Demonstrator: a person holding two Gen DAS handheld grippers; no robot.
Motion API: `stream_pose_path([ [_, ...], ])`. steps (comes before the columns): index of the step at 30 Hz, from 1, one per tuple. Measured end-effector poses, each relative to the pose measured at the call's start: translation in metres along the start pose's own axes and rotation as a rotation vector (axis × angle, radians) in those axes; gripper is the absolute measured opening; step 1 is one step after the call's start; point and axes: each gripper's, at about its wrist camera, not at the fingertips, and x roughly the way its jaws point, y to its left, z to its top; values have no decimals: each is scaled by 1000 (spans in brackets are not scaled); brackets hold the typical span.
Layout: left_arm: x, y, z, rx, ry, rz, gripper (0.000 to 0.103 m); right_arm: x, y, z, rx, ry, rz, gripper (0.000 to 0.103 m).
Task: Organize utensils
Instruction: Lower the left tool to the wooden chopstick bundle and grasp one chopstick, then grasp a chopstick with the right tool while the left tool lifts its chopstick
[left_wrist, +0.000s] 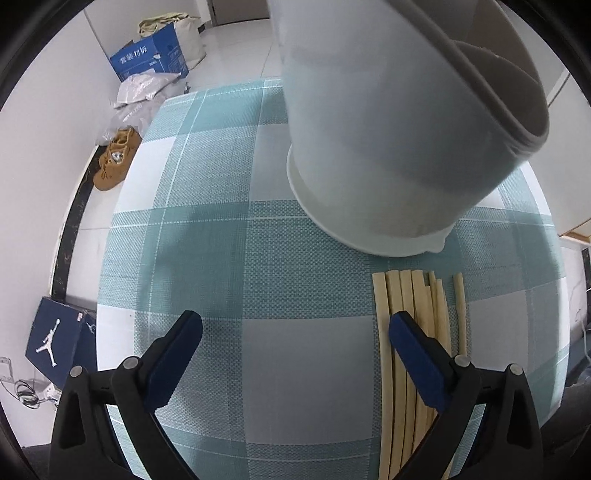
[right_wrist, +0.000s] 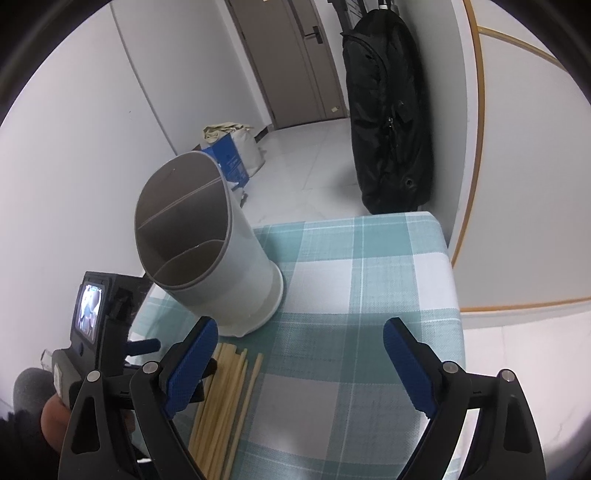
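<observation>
Task looked barely begun. The utensil holder (right_wrist: 207, 240), a white cylinder w/ grey divided compartments, stood upright on the table (right_wrist: 369, 266) at centre-left of the right wrist view, and both compartments appeared empty as far as that view showed. The chopsticks (left_wrist: 413, 332), a bundle of pale wooden sticks, lay flat on the checked cloth in the lower right of the left wrist view, just below the holder's base, none inside it. The left gripper (left_wrist: 295, 354) had its fingers wide apart, nothing between them; its right finger (left_wrist: 417, 354) hung over the bundle, contact unclear. The right gripper (right_wrist: 299, 365) was likewise wide and empty, chopsticks at its lower-left edge. Left to do, prob.: pick up every stick and drop it into a compartment.
</observation>
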Motion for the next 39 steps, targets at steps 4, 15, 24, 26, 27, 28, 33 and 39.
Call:
stream_pose_path([
  [4,3,2,-1,16,-1,15,99,-1,1,0,-9,-8,-12,91],
  [15,3,0,12,14,-18,-35,66,1,6,-3,-40,-5,16,85],
  [24,1,-1,16,22,-34,-49,5,13,3,-5,-16,60,42,74],
  [26,1,3,16,2,-31,-69,4,16,4,-5,-17,76,45,71],
  [27,2,7,16,-16,-30,-90,3,17,4,-6,-15,82,46,71],
  [28,2,10,17,-28,-29,-104,3,19,5,-7,-8,98,54,71],
  [33,-5,24,17,-76,-57,-145,2,30,9,-14,8,172,76,53],
  [39,-34,40,14,-141,-155,-231,2,49,21,-26,12,264,81,42],
])
